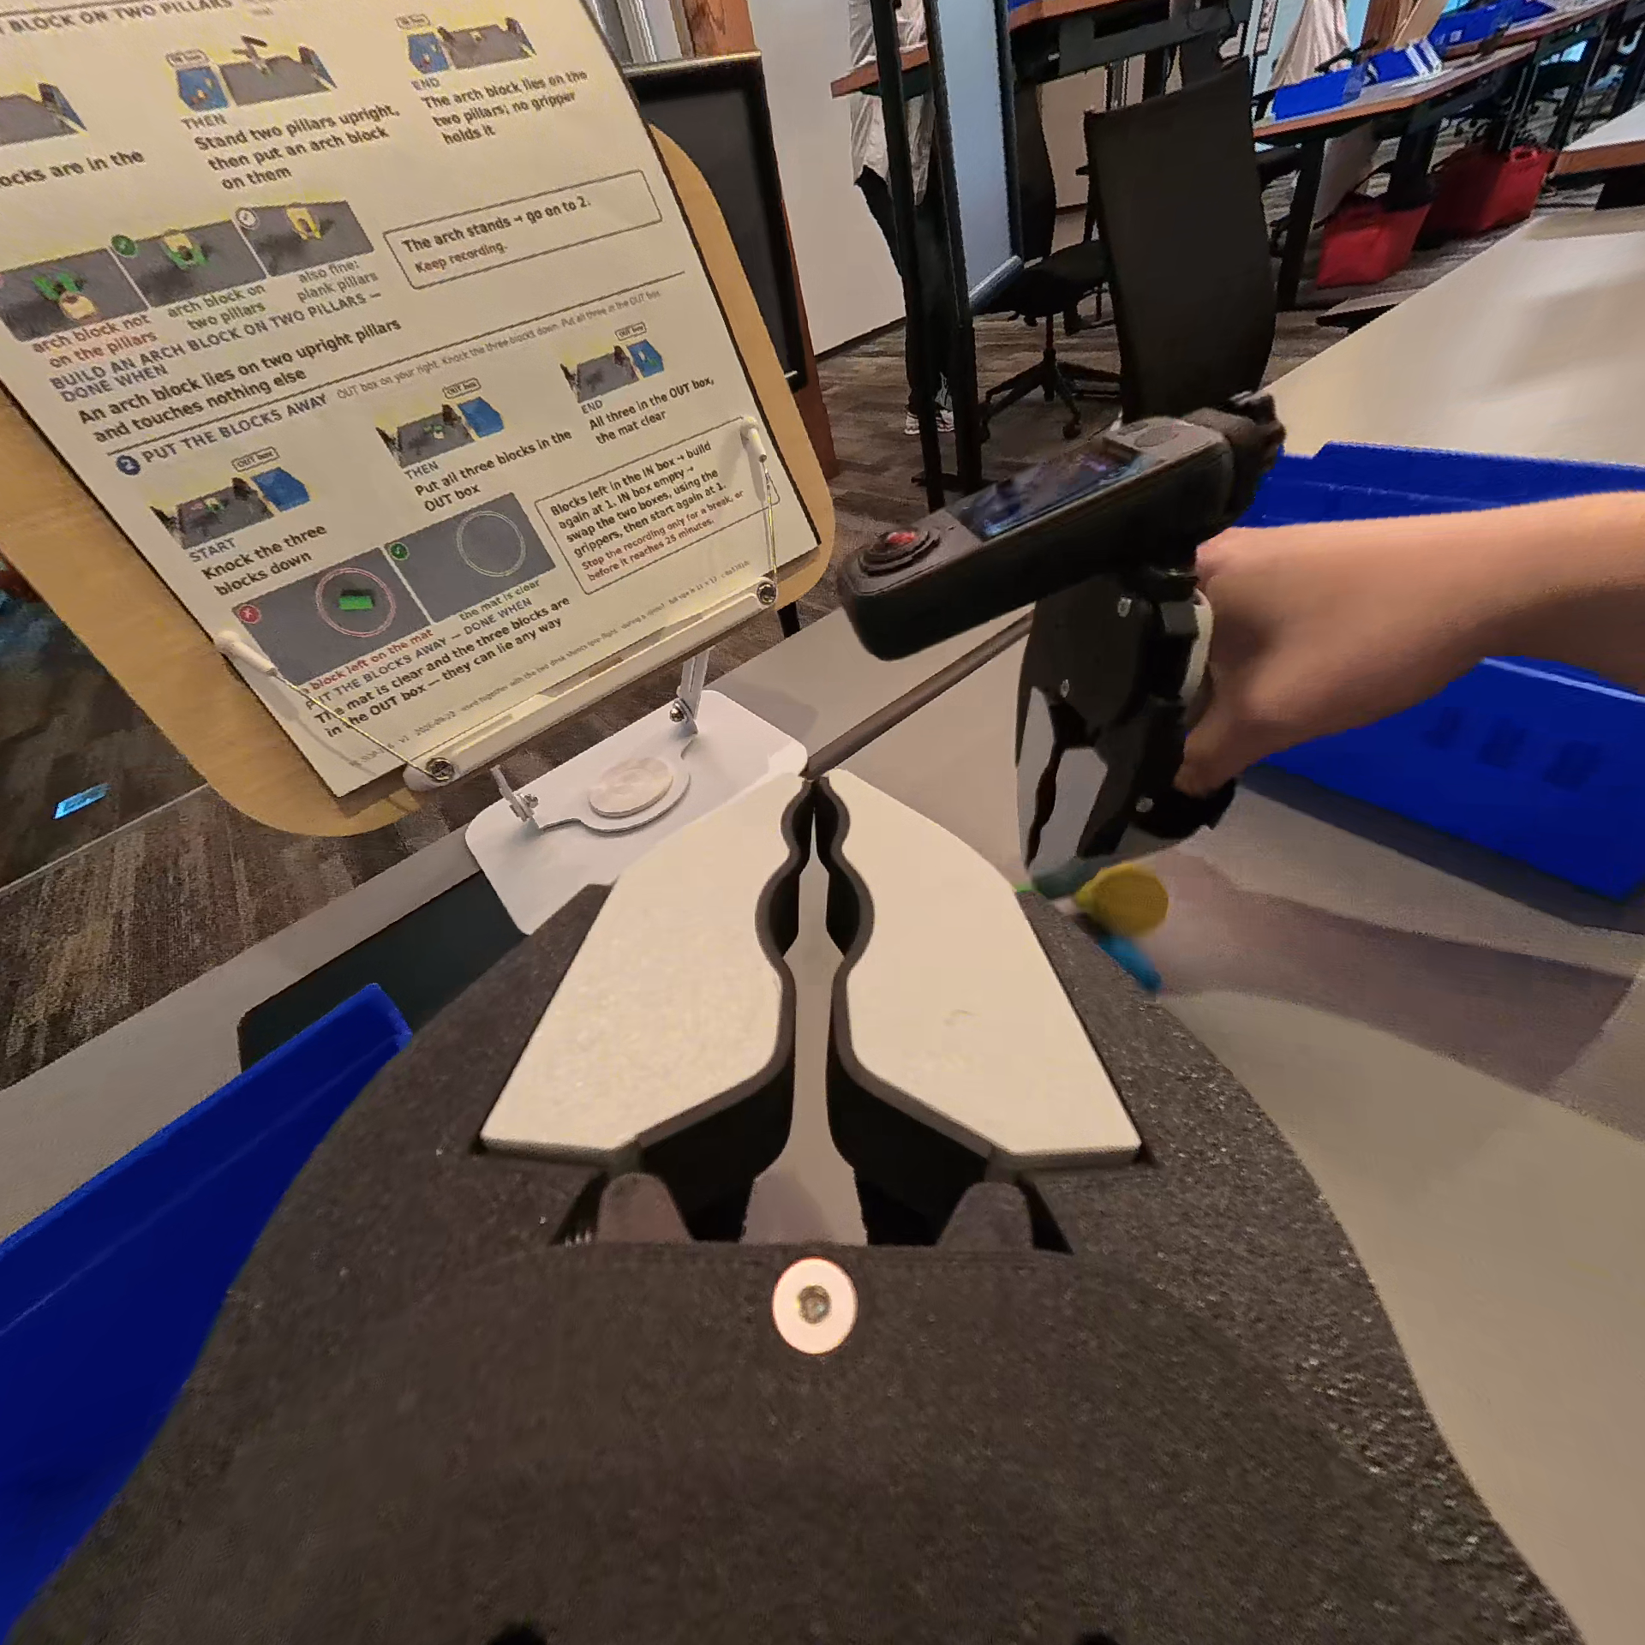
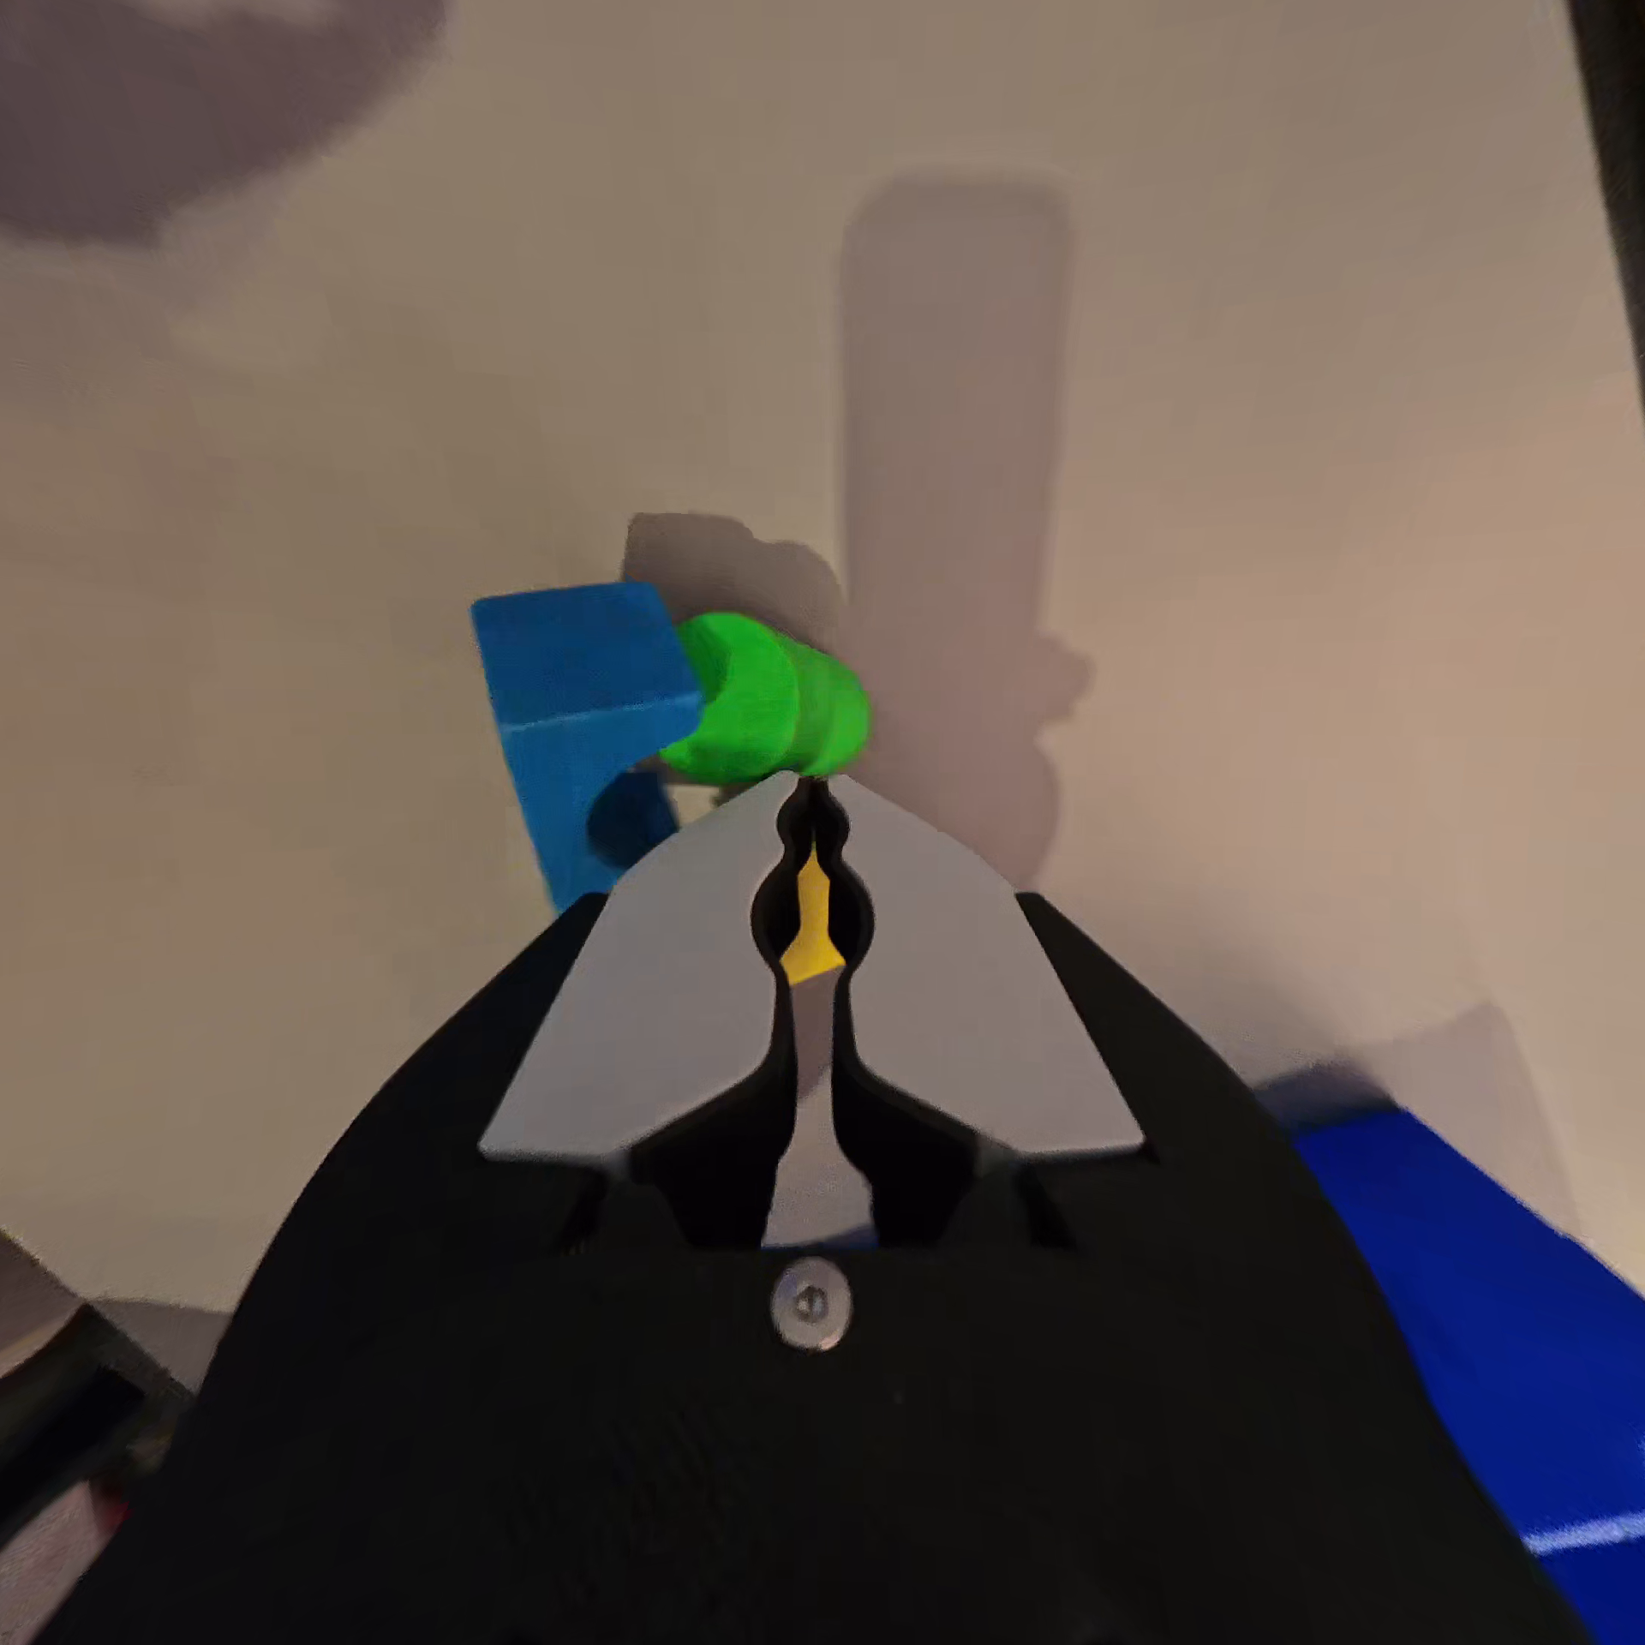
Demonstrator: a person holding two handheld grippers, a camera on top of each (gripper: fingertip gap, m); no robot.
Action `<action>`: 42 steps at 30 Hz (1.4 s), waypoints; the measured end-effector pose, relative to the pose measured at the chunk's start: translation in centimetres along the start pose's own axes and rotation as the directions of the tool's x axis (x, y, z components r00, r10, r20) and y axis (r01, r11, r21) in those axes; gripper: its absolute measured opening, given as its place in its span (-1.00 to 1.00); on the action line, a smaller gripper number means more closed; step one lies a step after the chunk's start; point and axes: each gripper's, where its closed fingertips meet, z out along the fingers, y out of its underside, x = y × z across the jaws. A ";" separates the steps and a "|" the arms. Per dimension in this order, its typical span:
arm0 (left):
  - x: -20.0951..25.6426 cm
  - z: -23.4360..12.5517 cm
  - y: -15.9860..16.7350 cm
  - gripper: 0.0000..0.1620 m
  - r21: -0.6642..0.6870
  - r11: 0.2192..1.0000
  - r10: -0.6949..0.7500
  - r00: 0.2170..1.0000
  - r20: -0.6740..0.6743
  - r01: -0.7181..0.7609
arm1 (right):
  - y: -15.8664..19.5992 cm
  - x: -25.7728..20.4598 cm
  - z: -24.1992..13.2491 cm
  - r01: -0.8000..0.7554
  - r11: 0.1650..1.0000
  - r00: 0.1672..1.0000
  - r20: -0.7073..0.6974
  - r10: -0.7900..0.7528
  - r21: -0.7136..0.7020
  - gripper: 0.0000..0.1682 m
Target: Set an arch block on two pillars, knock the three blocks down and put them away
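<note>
Only rightward: green block [image 2: 765, 703] sharp.

- The yellow block [image 2: 810, 930] shows only as a sliver behind the right claw [image 2: 812, 788].
- From the left wrist, blocks under that claw smear with blur.
- The blue bin [image 1: 1513, 765] runs off the frame's right edge.

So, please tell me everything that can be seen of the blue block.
The blue arch block is matte and painted-looking, with flat faces, sharp edges and a curved cutout on its underside. In the right wrist view it sits tilted over the pale surface, just left of the shut right gripper. Its right end meets the green block; true contact is unclear. Its lower leg is hidden behind a finger. In the left wrist view it is only a blurred streak.
</note>
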 end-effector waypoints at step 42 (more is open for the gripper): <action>12.6 2.4 15.5 -0.22 -0.514 0.731 0.104 0.817 -0.567 -0.449 | 16.4 7.2 -12.6 -0.207 0.900 0.885 -0.319 0.340 0.384 -0.14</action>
